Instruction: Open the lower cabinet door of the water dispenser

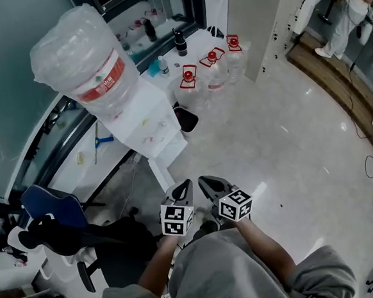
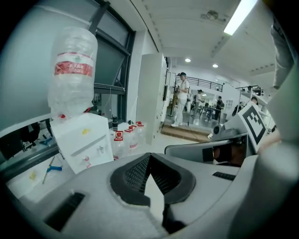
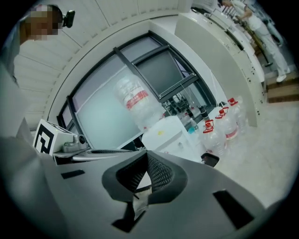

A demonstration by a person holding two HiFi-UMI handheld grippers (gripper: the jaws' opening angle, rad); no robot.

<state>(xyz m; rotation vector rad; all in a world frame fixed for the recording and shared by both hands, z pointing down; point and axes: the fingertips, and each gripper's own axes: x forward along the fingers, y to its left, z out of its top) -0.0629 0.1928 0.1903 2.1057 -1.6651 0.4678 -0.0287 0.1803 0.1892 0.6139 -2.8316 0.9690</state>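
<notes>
1. Holding our left gripper (image 1: 183, 190) and right gripper (image 1: 209, 186) side by side, we had both pairs of jaws closed on nothing.
2. We judged the left one slightly nearer the white box-shaped water dispenser (image 1: 147, 119), which stood apart, up-left in the head view.
3. It stood upright, tap side facing us. We could not make out its lower cabinet door beneath.

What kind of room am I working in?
Probably an office or lab corner: a white box-shaped water dispenser topped by a clear plastic bottle, spare red-capped clear water jugs beside it, and a blue-backed office chair.
</notes>
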